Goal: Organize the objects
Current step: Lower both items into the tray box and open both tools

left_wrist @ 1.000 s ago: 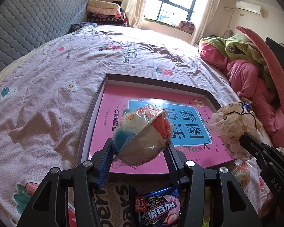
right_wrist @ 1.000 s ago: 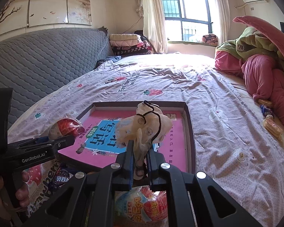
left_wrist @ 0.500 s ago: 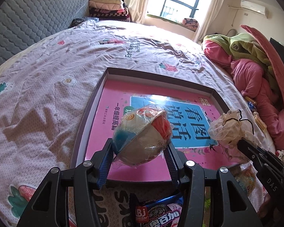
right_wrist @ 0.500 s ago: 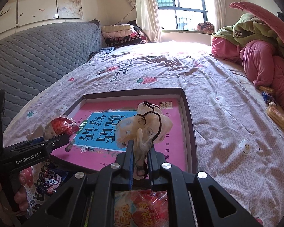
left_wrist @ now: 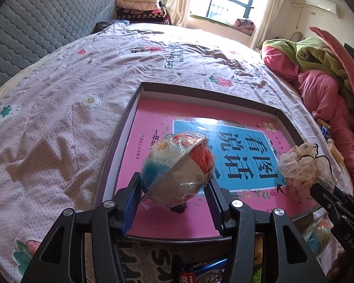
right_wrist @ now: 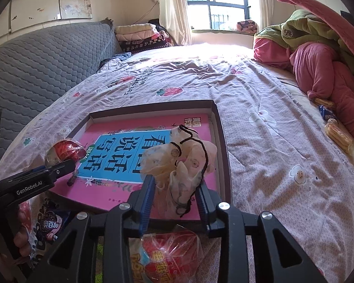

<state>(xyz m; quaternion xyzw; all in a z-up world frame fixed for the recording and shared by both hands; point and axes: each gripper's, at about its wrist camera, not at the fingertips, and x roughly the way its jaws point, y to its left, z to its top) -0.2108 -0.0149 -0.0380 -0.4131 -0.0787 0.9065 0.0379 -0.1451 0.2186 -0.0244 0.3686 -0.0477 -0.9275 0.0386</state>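
My left gripper (left_wrist: 174, 181) is shut on a round toy ball (left_wrist: 177, 165) in clear wrap, coloured blue, white and red, just above the near left part of a pink book (left_wrist: 153, 118). The book lies in a shallow dark-rimmed box tray (left_wrist: 200, 92) on the bed. My right gripper (right_wrist: 175, 184) has its jaws opening; a crumpled cream fabric bundle with a black cord (right_wrist: 184, 155) sits loosely between its fingers, over the book's near right corner. The right wrist view shows the ball (right_wrist: 63, 152) and left gripper (right_wrist: 59, 169) at the left.
A dark cookie packet (right_wrist: 49, 224) and a red snack bag (right_wrist: 170, 254) lie on the bed below the grippers. Small wrapped snacks (right_wrist: 337, 134) lie at the right by a pile of pink and green bedding (right_wrist: 330, 70). A grey quilted headboard (right_wrist: 35, 59) runs along the left.
The right gripper's jaws have spread apart around the fabric bundle, which was pinched tight before. Both grippers have come slightly lower over the tray. The left grip on the ball is unchanged.
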